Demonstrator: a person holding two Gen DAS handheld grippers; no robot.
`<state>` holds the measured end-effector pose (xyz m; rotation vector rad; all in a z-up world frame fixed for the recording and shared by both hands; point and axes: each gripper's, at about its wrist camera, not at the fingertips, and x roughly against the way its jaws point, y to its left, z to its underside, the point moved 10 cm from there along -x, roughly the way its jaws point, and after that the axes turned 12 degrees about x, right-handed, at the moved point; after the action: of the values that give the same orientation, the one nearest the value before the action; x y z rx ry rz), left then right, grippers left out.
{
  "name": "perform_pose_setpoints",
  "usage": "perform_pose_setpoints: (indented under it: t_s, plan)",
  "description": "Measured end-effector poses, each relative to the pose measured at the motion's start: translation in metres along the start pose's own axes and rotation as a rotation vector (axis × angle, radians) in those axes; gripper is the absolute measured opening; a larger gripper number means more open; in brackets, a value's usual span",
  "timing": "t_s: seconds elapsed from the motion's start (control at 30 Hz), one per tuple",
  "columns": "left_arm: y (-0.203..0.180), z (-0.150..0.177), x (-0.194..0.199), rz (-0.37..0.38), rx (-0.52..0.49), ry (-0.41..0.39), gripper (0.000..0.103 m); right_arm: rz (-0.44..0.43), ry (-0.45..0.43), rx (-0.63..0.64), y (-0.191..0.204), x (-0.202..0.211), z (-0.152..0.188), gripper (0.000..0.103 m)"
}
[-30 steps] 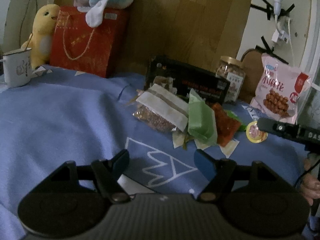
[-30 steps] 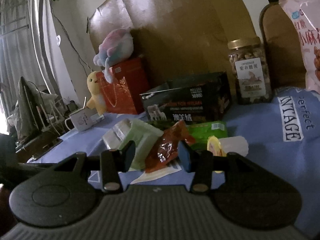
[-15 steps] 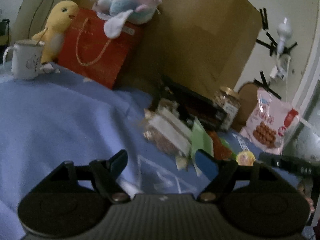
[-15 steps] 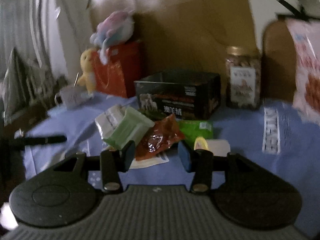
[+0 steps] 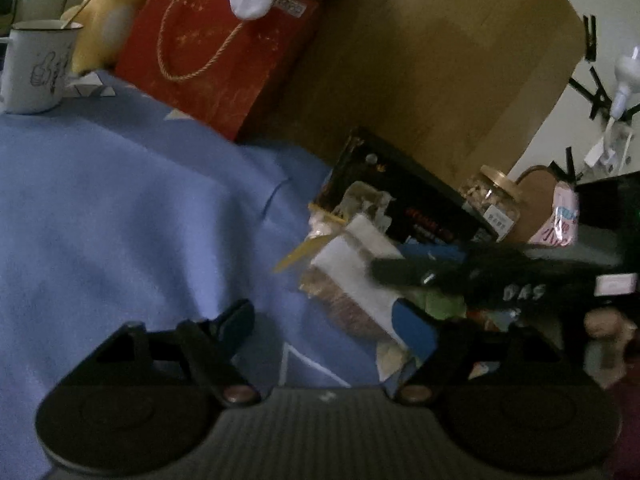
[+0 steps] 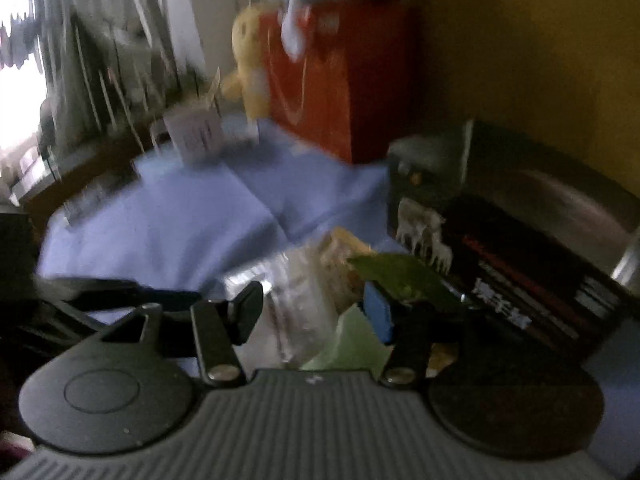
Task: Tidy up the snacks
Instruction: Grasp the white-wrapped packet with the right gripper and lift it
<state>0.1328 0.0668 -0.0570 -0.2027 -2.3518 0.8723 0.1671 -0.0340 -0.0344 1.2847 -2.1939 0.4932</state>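
A heap of snack packets lies on the blue cloth in front of a black open box (image 5: 404,196): a clear bag with a white label (image 5: 352,276), a green packet (image 5: 444,304) and others under them. My left gripper (image 5: 326,326) is open and empty, just left of the heap. My right gripper (image 6: 316,306) is open, low over the heap, with the clear bag (image 6: 300,300) and the green packet (image 6: 400,276) between and beyond its fingers. It shows in the left wrist view (image 5: 460,276) as a dark bar above the packets. The right wrist view is blurred.
A nut jar (image 5: 494,202) and a pink snack bag (image 5: 560,220) stand right of the box. A red gift bag (image 5: 216,52), a yellow plush (image 5: 96,16) and a white mug (image 5: 36,64) stand at the back left before a cardboard sheet (image 5: 432,60).
Both grippers have moved in towards the heap. The right gripper has swung left and lowered over the packets, its view now blurred. The left view has tilted and come closer.
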Motion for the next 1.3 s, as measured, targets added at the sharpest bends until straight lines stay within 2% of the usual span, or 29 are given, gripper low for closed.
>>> perform_pose_setpoints:
  t_s: [0.07, 0.13, 0.27, 0.43, 0.53, 0.57, 0.63, 0.73, 0.77, 0.8, 0.83, 0.9, 0.93, 1.03, 1.1, 1.13, 1.2, 1.3]
  plan:
    - [0.000, 0.000, 0.003, -0.002, -0.006, 0.003, 0.075, -0.090, 0.013, -0.018, 0.008, -0.007, 0.005, 0.066]
    - [0.002, 0.000, 0.012, 0.003, -0.009, -0.005, 0.075, -0.117, 0.006, -0.001, 0.016, -0.006, 0.008, 0.067]
    - [0.014, 0.004, 0.045, 0.053, 0.032, -0.005, 0.075, -0.180, 0.006, 0.124, 0.051, 0.004, 0.015, 0.068]
    - [0.036, 0.002, 0.086, 0.045, 0.062, -0.044, 0.075, -0.155, -0.015, 0.249, 0.081, 0.025, 0.013, 0.066]
    - [0.040, -0.013, 0.094, 0.028, 0.059, -0.075, 0.076, -0.021, -0.099, 0.296, 0.076, 0.055, 0.006, 0.067]
    - [0.039, -0.018, 0.093, 0.031, 0.058, -0.078, 0.076, 0.010, -0.120, 0.274, 0.071, 0.067, 0.004, 0.067]
    - [0.030, -0.026, 0.087, 0.062, 0.035, -0.072, 0.077, 0.015, -0.127, 0.213, 0.069, 0.085, 0.007, 0.067]
    - [0.012, -0.031, 0.066, 0.074, -0.050, -0.055, 0.078, -0.076, -0.092, 0.108, 0.085, 0.095, 0.023, 0.066]
    - [0.007, -0.029, 0.057, 0.071, -0.074, -0.040, 0.078, -0.141, -0.043, 0.043, 0.096, 0.090, 0.034, 0.065]
    - [0.003, -0.028, 0.047, 0.070, -0.095, -0.020, 0.078, -0.184, 0.003, 0.002, 0.108, 0.084, 0.044, 0.056]
    - [-0.001, -0.025, 0.037, 0.070, -0.120, 0.004, 0.076, -0.216, 0.034, -0.035, 0.120, 0.080, 0.056, 0.051]
    - [-0.005, -0.013, 0.020, 0.057, -0.153, 0.069, 0.060, -0.244, 0.066, -0.079, 0.135, 0.074, 0.071, 0.050]
    - [-0.005, -0.005, 0.014, 0.057, -0.153, 0.110, 0.050, -0.212, 0.067, -0.089, 0.136, 0.070, 0.076, 0.049]
    - [-0.004, 0.008, 0.016, 0.046, -0.173, 0.106, 0.049, -0.095, 0.024, -0.150, 0.121, 0.069, 0.075, 0.051]
    - [0.001, 0.015, 0.021, 0.041, -0.146, 0.107, 0.049, -0.028, -0.011, -0.196, 0.105, 0.070, 0.073, 0.051]
    - [0.003, 0.018, 0.024, 0.045, -0.120, 0.113, 0.048, -0.013, -0.011, -0.212, 0.098, 0.068, 0.074, 0.051]
    - [0.004, 0.026, 0.033, 0.044, -0.092, 0.123, 0.048, -0.045, -0.023, -0.216, 0.093, 0.066, 0.073, 0.051]
    - [0.001, 0.032, 0.047, 0.030, -0.104, 0.118, 0.048, -0.044, 0.005, -0.125, 0.094, 0.063, 0.068, 0.051]
